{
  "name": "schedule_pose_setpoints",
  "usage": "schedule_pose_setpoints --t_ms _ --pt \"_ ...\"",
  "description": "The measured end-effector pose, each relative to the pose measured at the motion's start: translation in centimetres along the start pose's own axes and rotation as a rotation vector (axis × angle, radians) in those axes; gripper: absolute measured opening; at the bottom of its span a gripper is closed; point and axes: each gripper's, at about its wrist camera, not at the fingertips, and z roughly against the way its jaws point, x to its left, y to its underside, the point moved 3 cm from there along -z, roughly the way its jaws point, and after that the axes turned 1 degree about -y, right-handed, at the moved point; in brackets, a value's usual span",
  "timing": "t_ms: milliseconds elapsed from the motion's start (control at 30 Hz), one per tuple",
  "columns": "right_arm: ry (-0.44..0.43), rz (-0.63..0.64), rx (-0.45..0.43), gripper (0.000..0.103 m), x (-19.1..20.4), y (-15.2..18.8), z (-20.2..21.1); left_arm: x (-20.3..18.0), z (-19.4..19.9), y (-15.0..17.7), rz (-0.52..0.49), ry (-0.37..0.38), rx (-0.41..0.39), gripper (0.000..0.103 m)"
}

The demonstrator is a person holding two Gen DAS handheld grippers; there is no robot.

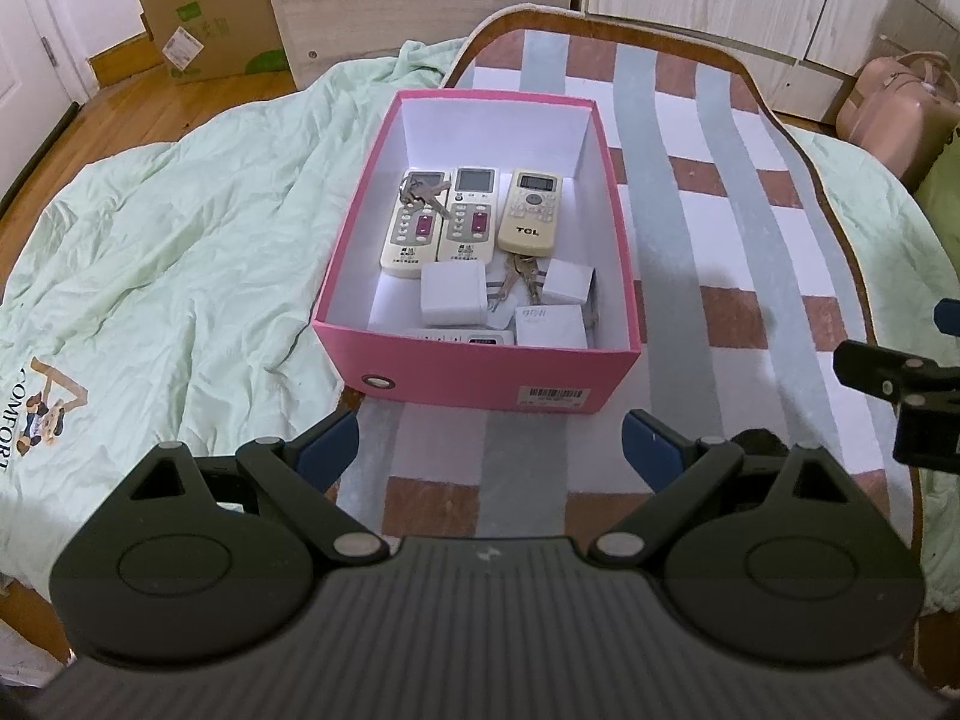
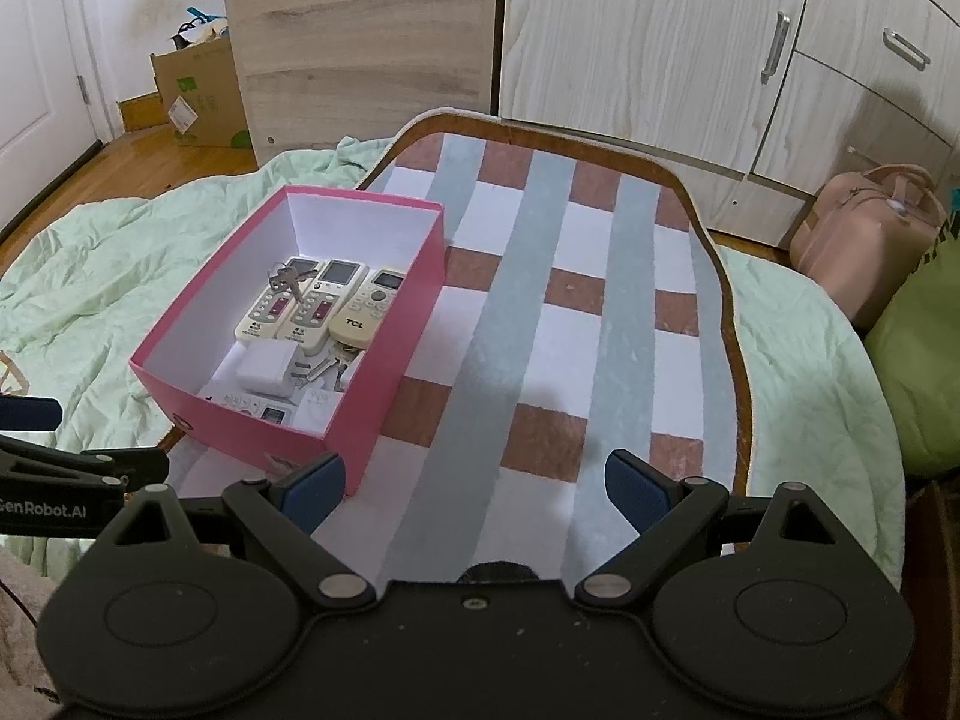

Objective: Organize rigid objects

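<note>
Remotes, keys and chargers all lie inside the pink box [image 1: 480,369], which sits on the checked mat [image 1: 708,252] over the pale green quilt [image 1: 180,228]. We see three air-conditioner remotes side by side at the far end: two matching white ones [image 1: 417,222] [image 1: 471,216] and a yellowish TCL remote [image 1: 529,213]. A key bunch [image 1: 420,189] rests on the leftmost remote. A second key bunch [image 1: 521,276] lies nearer us between white charger cubes [image 1: 453,294] [image 1: 567,282]. A further remote [image 1: 462,337] lies against the near wall, partly hidden by the rim.

We find nothing loose on the mat, so we judge the sorting nearly or wholly finished. If any step remains, we think it is tidying the keys. For that we would come down from above, clear of the box walls. We would pinch the ring, not a single blade, so the bunch does not swing and drag a remote askew.

Our left gripper [image 1: 489,441] hovers low in front of the box's near wall, fingers spread wide and empty. Our right gripper [image 2: 474,486] hangs over the bare mat to the right of the box, level with the other, likewise wide apart and holding nothing. Both point forward along the bed.
</note>
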Motion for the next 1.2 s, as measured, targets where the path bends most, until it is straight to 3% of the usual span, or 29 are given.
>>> schedule_pose_setpoints --t_ms 300,433,967,1200 --pt "-0.001 0.005 0.009 0.096 -0.4 -0.1 -0.3 -0.4 -0.7 0.4 -0.013 -0.027 0.038 0.095" --pt "0.007 0.001 0.023 0.096 -0.6 -0.1 -0.5 -0.7 -0.6 0.3 -0.013 0.001 0.070 0.095" --pt "0.004 -0.010 0.005 0.096 -1.1 0.1 -0.1 -1.6 0.0 0.1 -0.027 -0.003 0.051 0.095" --pt "0.006 -0.011 0.010 0.096 -1.1 0.1 -0.2 -1.2 -0.3 -0.5 0.028 0.027 0.059 0.099"
